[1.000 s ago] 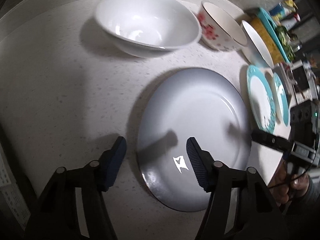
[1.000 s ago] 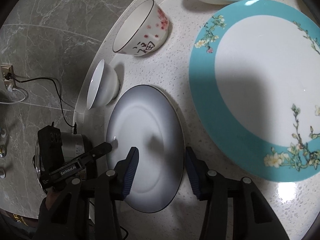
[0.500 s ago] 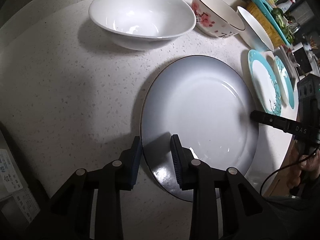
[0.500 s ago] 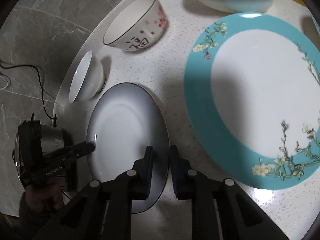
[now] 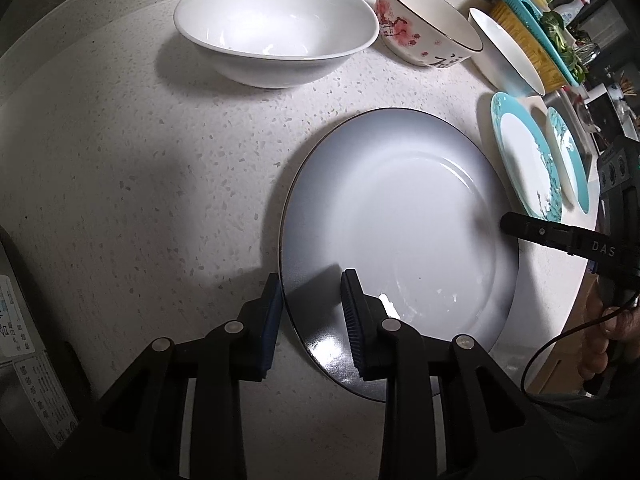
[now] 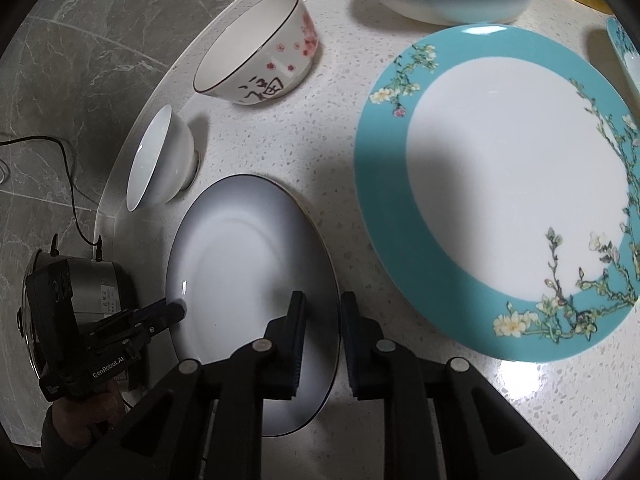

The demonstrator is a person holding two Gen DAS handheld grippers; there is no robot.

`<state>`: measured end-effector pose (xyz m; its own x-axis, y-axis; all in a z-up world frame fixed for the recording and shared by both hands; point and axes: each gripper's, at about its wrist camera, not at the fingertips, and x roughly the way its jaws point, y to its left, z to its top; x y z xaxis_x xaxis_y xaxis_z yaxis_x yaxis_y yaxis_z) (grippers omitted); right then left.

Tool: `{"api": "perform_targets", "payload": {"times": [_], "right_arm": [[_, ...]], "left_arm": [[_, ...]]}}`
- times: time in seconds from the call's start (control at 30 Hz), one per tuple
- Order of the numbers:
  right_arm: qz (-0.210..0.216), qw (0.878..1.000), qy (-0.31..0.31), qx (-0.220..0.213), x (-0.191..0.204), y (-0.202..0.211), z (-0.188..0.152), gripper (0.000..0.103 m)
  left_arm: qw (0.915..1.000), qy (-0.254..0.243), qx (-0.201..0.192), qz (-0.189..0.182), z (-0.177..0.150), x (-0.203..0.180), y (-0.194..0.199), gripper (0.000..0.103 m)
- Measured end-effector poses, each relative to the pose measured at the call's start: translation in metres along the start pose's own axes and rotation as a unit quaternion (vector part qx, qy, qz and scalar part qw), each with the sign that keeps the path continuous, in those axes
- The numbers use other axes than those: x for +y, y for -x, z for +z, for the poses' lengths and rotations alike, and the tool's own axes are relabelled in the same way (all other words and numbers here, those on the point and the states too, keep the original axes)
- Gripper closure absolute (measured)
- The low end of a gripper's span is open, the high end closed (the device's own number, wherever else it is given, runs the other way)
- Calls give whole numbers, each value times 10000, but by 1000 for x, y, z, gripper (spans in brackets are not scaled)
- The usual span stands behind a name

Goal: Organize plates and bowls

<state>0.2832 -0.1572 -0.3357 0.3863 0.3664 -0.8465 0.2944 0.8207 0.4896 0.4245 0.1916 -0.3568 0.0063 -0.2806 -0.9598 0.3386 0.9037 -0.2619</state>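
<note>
The speckled white counter (image 5: 120, 152) carries everything, and its curved edge shows in both wrist views. Largest on it is the teal-rimmed flowered plate (image 6: 516, 200), lying flat toward the right side of the counter, with a second teal plate (image 5: 568, 160) just beyond it in the left wrist view. Next to it, near the counter's front edge, is the grey plate (image 5: 400, 232) with a dark rim and a paler middle; whether it is resting on the counter or raised off it cannot be told. The left gripper (image 5: 312, 308) has its jaws narrowed on the plate's left rim, one pad under the edge and one on top. The right gripper (image 6: 322, 340) has its jaws narrowed on the opposite rim in the same way, so the plate is held from both sides. Toward the far edge of the counter stands a wide white bowl (image 5: 276, 28), upright and well apart from the grey plate. Just beside it is a bowl with red blossoms (image 5: 424, 28), then a small plain white bowl (image 6: 160, 164) close to the counter's curved edge
</note>
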Motion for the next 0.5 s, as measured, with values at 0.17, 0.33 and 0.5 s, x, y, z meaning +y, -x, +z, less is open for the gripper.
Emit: {"api": "perform_targets", "payload": {"times": [0.17, 0.33, 0.5], "right_arm": [[-17, 10000, 21, -17, 3, 3, 0, 83], [-2, 10000, -38, -19, 4, 8, 1, 83], [-17, 10000, 53, -80, 9, 19, -1, 83]], "left_arm": [[10000, 48, 23, -27, -2, -1, 0, 76], [10000, 52, -12, -44, -1, -3, 5, 76], [9999, 6, -103, -19, -1, -10, 17, 76]]}}
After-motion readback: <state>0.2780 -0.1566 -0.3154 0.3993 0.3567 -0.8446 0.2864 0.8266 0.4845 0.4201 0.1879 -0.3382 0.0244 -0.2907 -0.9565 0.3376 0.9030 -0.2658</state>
